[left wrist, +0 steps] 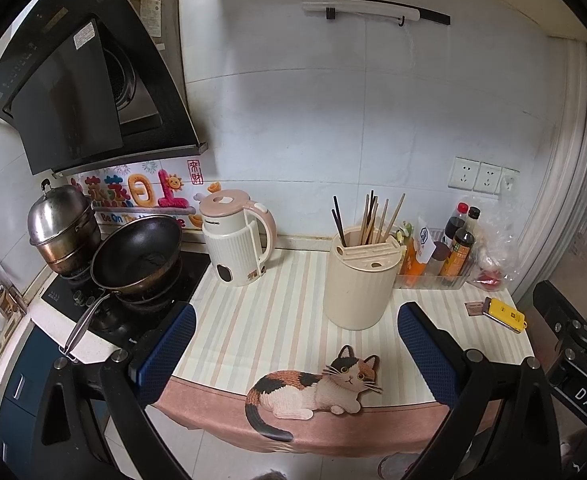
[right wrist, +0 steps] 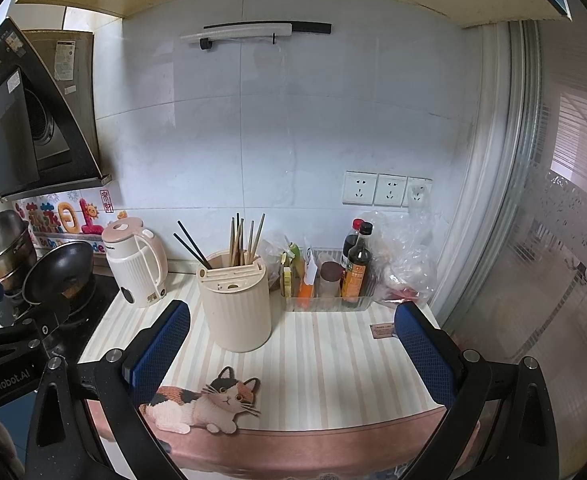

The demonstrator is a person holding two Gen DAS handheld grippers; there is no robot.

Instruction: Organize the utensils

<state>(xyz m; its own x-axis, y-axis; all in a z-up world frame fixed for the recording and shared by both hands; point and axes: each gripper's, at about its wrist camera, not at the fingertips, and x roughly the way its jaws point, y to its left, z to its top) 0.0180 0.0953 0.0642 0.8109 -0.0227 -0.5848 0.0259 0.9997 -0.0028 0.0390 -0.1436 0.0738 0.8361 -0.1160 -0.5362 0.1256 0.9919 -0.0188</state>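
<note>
Item: cream ribbed utensil holder, upright mid-desk on the striped cat-print mat; wooden chopsticks and a dark pair stand in its rear well, leaning at different angles; front slots look vacant. Left gripper: jaws wide apart, nothing held, hovering short of the holder. Right gripper: likewise spread and empty. Nearby: pink-lidded kettle to the left, condiment tray to the right, yellow lighter on the desk. No loose utensil shows. Stage, judged: fits either an approach before sorting or a withdrawal after; undetermined.
</note>
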